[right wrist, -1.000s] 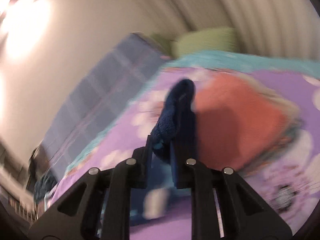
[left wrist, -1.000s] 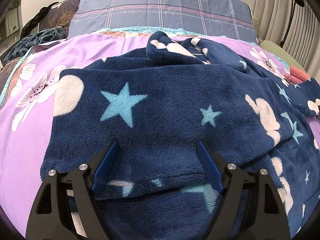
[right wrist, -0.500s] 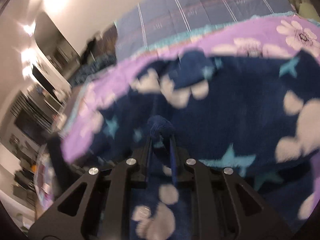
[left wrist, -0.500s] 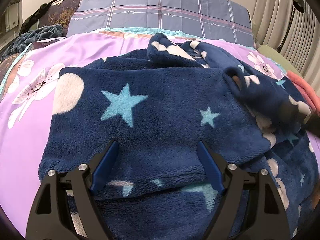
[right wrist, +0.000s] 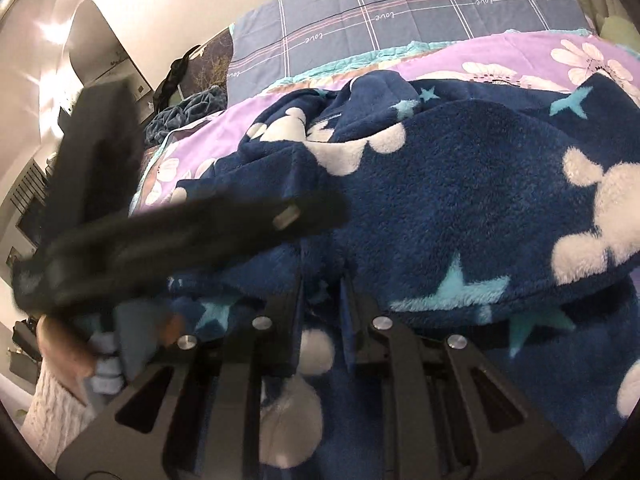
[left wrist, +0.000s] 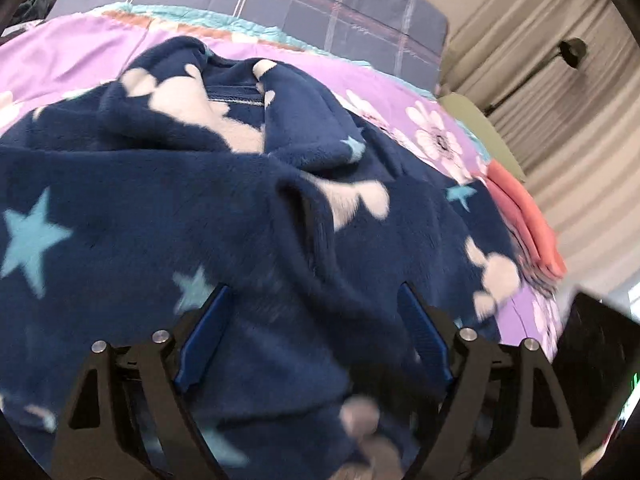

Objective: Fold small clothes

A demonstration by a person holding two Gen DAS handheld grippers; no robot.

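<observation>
fleece garment [right wrist: 460,208] pinched in right tool [right wrist: 322,300], fingertips buried

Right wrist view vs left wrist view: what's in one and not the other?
Only the right wrist view shows the left gripper crossing the frame, the person's left hand on it, and the right gripper nearly shut on a fold of fleece. Only the left wrist view shows the folded coral garment, the curtains and the left gripper's spread blue fingers. Both show the navy star fleece garment, purple floral bedspread and grey plaid pillow.
</observation>
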